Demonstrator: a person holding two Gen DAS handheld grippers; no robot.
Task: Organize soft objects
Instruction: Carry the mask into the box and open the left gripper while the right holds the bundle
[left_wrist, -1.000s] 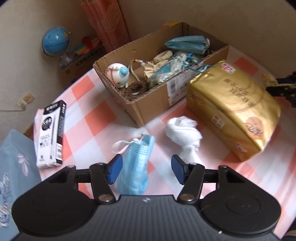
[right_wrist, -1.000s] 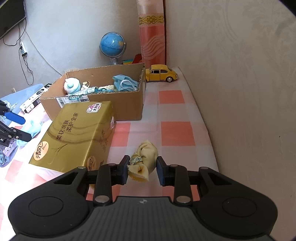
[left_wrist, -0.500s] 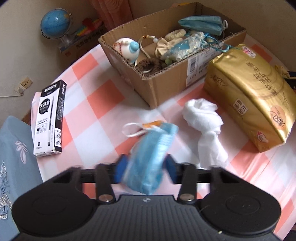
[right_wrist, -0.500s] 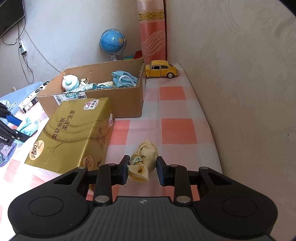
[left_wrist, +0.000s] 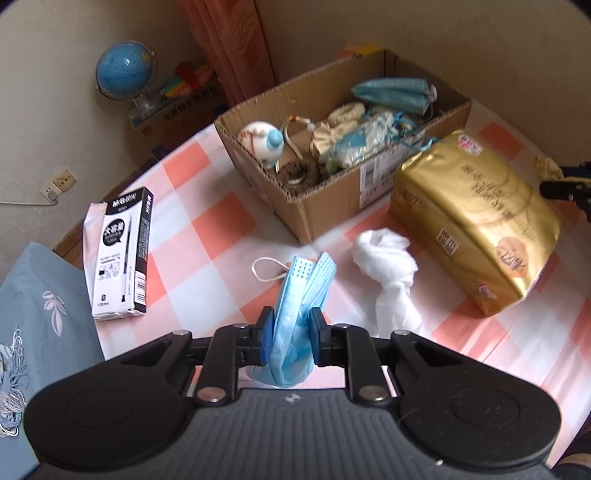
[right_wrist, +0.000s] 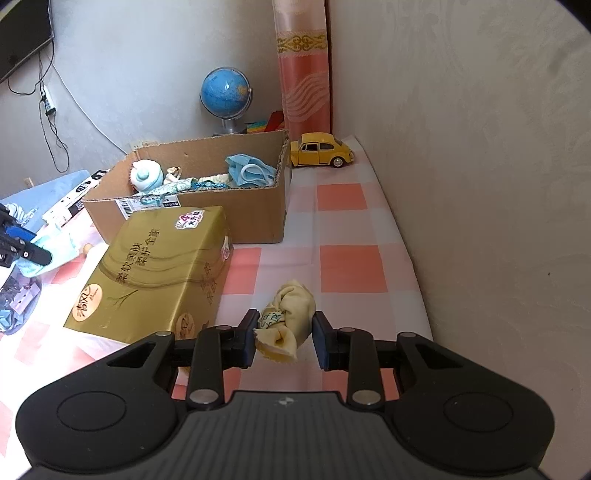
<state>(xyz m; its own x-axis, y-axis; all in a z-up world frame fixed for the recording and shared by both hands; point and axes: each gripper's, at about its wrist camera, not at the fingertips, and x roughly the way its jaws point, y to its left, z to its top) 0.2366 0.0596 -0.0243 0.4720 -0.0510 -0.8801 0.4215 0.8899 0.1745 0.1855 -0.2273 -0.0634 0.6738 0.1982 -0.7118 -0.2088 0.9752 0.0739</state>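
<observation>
My left gripper (left_wrist: 291, 332) has its jaws closing, and the pads press a folded blue face mask (left_wrist: 310, 273) whose white ear loop trails to the left. A knotted white cloth (left_wrist: 384, 254) lies on the checked tablecloth just right of it. Behind both stands an open cardboard box (left_wrist: 332, 199) holding another blue mask, a small pouch and other soft items. In the right wrist view my right gripper (right_wrist: 284, 336) is shut on a knotted yellow cloth (right_wrist: 291, 314), to the right of a gold tissue pack (right_wrist: 155, 273) and in front of the box (right_wrist: 236, 214).
A black-and-white pen box (left_wrist: 120, 254) lies at the left, near a blue cushion (left_wrist: 33, 306). The gold tissue pack (left_wrist: 472, 206) sits right of the box. A globe (left_wrist: 125, 70) stands behind. A yellow toy car (right_wrist: 320, 149) is parked by the wall, which runs close along the right.
The left gripper's jaws went from wide open around the blue mask to pressed on it, and the mask now stands up off the cloth. The right gripper and yellow cloth look unchanged.
</observation>
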